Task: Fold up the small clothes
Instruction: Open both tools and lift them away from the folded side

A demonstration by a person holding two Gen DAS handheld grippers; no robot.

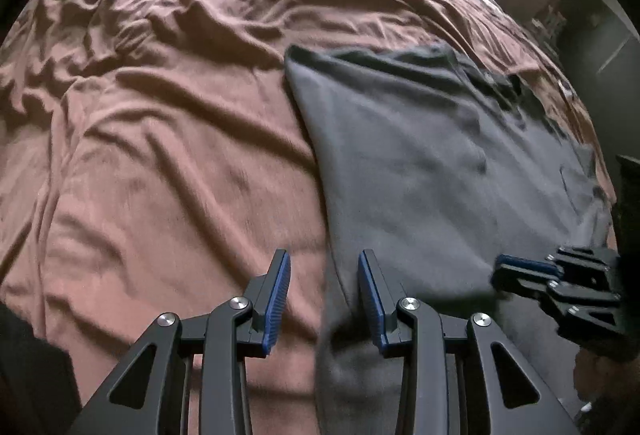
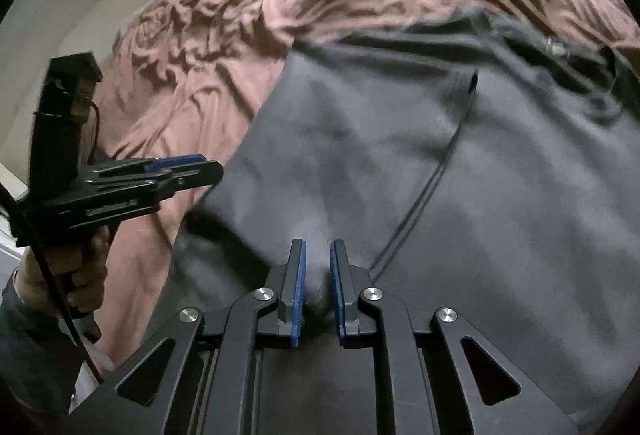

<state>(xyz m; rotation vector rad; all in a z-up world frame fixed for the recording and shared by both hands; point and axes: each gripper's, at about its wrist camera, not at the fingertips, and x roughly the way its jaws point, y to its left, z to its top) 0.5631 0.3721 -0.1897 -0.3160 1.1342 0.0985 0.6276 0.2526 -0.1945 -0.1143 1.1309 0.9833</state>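
Grey garment (image 1: 420,163) front and centre, spread flat on the rumpled pink-brown bedsheet (image 1: 160,123). It looks like trousers, with a pocket seam and waistband toward the far end, though the blur keeps that from being certain.

Starting at the left of the left wrist view: bare, creased sheet fills that whole side. Moving to the bottom middle, the left gripper (image 1: 324,299) points down at the garment's near left edge. Its blue-padded jaws stand apart, and the cloth's edge runs up between them without either pad pressing on it. Further right, the grey fabric climbs toward the upper right of the frame. At the lower right edge, the right gripper (image 1: 520,271) comes in sideways over the garment's near corner.

Over to the right wrist view, again from the left: a hand (image 2: 80,267) wraps the handle of the left gripper, whose fingers (image 2: 188,165) reach in level over the sheet, just beside the garment's left edge. Bottom centre, the right gripper's jaws sit close together with a small bunch of grey cloth between the pads; it is clamped on the garment. To the right, dark fabric fills the frame, a long seam line running diagonally up through it.
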